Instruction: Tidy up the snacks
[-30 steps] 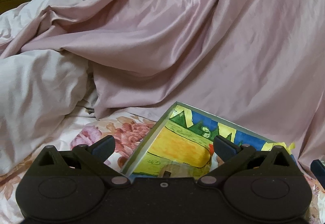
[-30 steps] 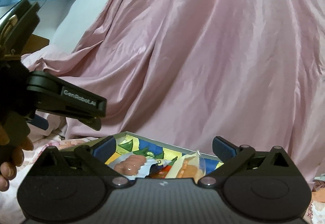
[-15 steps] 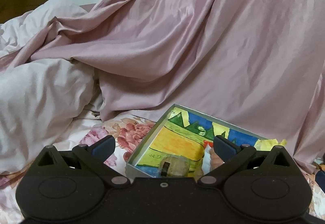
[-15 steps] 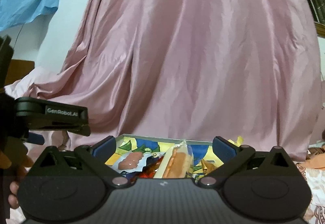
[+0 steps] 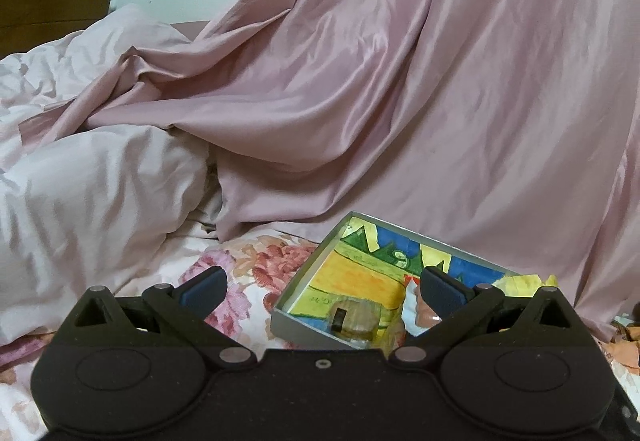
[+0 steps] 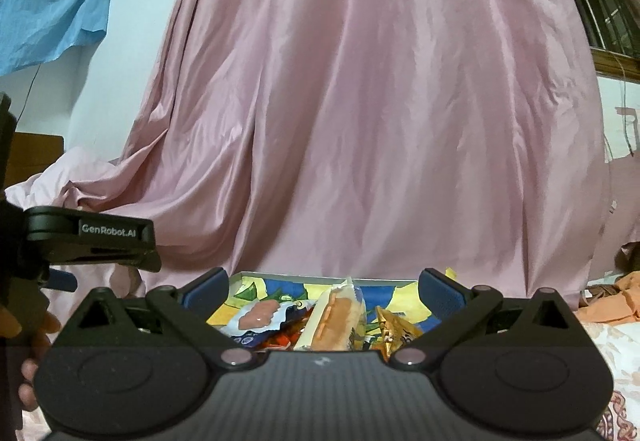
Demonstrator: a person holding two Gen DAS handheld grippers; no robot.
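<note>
Floral bedsheet (image 5: 256, 273) under painted tray (image 5: 304, 321) of snack packets (image 6: 336, 317); both grippers' jaws wide apart, empty.

soft, even indoor light, no hard shadows
the pink drape (image 6: 360, 101) carries a mild sheen; both views bow at dark corners, detail fairly sharp.

Box (image 6: 280, 275) front — hidden behind hand-held gripper (image 6: 322, 291).
</note>
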